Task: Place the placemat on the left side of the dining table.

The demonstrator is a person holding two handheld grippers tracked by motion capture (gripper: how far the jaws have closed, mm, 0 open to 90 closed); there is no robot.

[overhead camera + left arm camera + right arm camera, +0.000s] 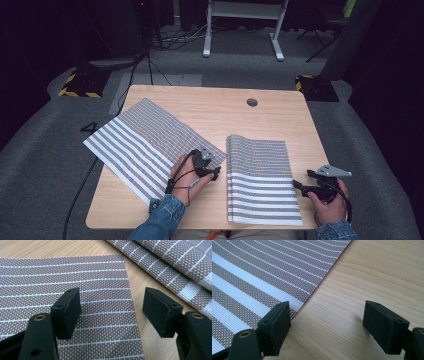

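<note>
Right gripper (301, 186): nearest us at four o'clock on the light wooden table (210, 107), we see its jaws spread wide and empty, over bare wood beside the right edge of the folded brown-and-white striped woven placemat (260, 175).
Folded placemat: it lies at five o'clock, fold toward the far side, apparently already doubled over.
Left gripper (214, 170): at six o'clock, we see its jaws gaping with nothing between them, poised above the near right corner of the flat brown-and-white striped woven placemat (150, 142).
Flat placemat: it spreads out to nine o'clock, skewed on the table, just beside the folded one.
Step in hand: we judge the left gripper is lining up on that corner for a pinch.
Next move: we reckon it calls for dropping one jaw under the edge, closing on the weave, then lifting the corner to fold.
</note>
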